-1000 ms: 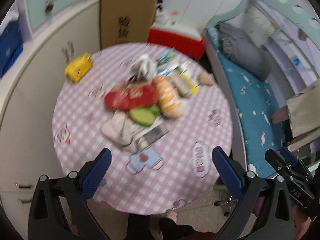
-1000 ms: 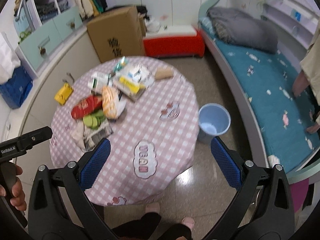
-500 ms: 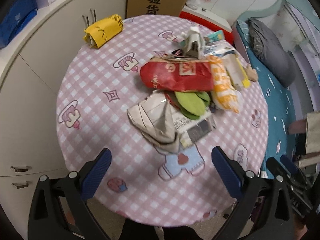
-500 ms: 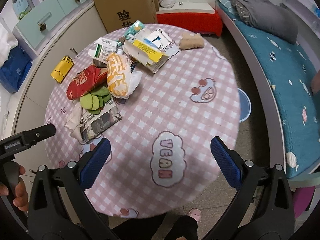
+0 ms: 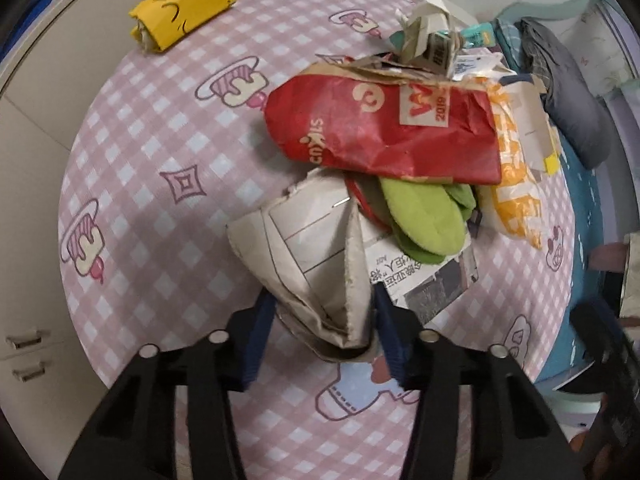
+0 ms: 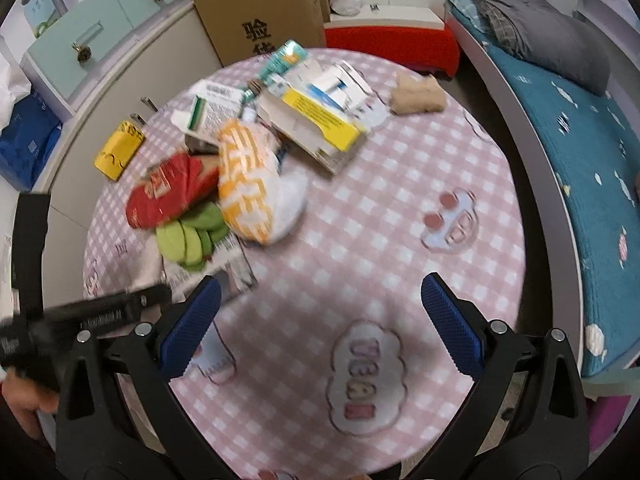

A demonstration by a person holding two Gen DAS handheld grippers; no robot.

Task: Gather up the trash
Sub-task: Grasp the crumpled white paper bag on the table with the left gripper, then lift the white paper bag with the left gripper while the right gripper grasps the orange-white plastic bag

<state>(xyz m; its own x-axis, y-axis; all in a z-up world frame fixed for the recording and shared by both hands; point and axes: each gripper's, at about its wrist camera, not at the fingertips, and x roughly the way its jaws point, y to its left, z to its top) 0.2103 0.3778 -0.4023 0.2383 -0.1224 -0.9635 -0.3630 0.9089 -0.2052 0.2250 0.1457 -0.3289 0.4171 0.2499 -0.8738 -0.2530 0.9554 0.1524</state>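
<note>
A heap of trash lies on a round table with a pink checked cloth. In the left wrist view my left gripper has its blue pads on either side of a crumpled beige paper bag and is closed on its near end. Behind it lie a red snack bag, green slices, an orange-white bag and a newspaper sheet. My right gripper is open and empty above the bare cloth, to the right of the heap.
A yellow packet lies apart at the table's far left. Flattened cartons and a tan roll lie at the far side. A cardboard box, white cabinets and a bed surround the table.
My left gripper moved down and forward onto the heap and closed on the beige paper bag. My right gripper came lower and closer over the table, still open.
</note>
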